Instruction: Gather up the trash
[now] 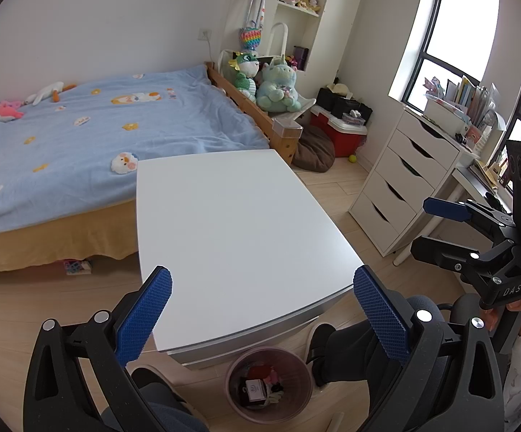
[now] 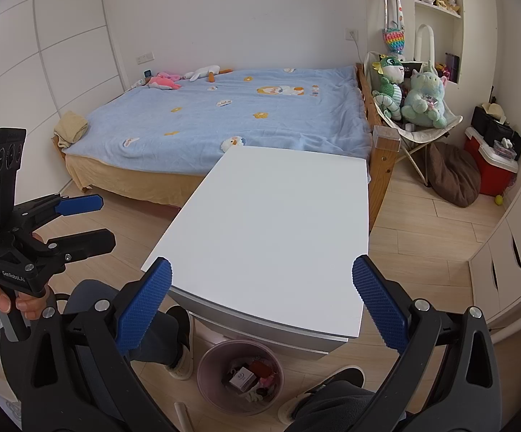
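Note:
A pinkish translucent trash bin point(image 1: 269, 385) point(image 2: 240, 376) stands on the floor below the near edge of a bare white table point(image 1: 239, 223) point(image 2: 278, 230). Inside it lie a small white box point(image 1: 256, 388) point(image 2: 241, 377), something red and other scraps. My left gripper point(image 1: 262, 318) hangs open above the table's near edge with nothing between its blue pads. It also shows at the left of the right wrist view point(image 2: 93, 221), open. My right gripper point(image 2: 262, 311) is open and empty over the same edge, and appears at the right of the left wrist view point(image 1: 430, 226).
A bed with a blue blanket point(image 1: 98, 136) point(image 2: 224, 115) lies beyond the table. A white drawer unit point(image 1: 401, 180) stands to the right by the window. The person's feet in dark shoes point(image 1: 323, 345) point(image 2: 181, 338) flank the bin. Plush toys point(image 1: 276, 86), a red cooler point(image 1: 343, 133) and a brown cushion point(image 2: 453, 176) fill the far corner.

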Demonstrator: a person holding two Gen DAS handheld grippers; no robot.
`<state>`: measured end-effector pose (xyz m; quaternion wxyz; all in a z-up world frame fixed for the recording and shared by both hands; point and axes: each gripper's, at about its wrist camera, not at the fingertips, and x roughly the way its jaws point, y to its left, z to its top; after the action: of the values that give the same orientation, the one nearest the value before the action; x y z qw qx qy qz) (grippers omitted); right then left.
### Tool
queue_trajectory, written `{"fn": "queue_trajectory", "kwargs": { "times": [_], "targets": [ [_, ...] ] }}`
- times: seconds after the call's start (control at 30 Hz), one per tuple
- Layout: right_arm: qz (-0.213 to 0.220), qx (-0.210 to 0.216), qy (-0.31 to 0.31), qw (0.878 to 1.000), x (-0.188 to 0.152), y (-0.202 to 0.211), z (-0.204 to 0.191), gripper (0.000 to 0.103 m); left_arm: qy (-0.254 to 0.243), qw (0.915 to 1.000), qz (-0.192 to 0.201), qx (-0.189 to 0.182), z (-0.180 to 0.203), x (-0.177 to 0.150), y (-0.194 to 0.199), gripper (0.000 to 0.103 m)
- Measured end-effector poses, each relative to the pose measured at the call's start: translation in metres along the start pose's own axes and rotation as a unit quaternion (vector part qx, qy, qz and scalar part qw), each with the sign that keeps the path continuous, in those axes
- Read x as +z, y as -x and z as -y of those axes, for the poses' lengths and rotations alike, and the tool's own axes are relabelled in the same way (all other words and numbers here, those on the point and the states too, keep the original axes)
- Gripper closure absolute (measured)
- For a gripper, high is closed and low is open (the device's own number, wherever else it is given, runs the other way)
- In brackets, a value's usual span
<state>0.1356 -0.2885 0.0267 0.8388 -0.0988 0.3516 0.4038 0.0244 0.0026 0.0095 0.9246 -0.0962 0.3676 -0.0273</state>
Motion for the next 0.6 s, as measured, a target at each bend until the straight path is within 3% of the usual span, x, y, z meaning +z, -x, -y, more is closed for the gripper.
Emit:
{"fn": "queue_trajectory", "kwargs": {
  "times": [0.6],
  "targets": [
    [0.000, 0.000, 0.000, 1.000, 0.001, 0.000, 0.000, 0.004, -0.014, 0.9999, 0.005, 0.006, 0.012, 0.001, 0.000, 0.006]
  ]
}}
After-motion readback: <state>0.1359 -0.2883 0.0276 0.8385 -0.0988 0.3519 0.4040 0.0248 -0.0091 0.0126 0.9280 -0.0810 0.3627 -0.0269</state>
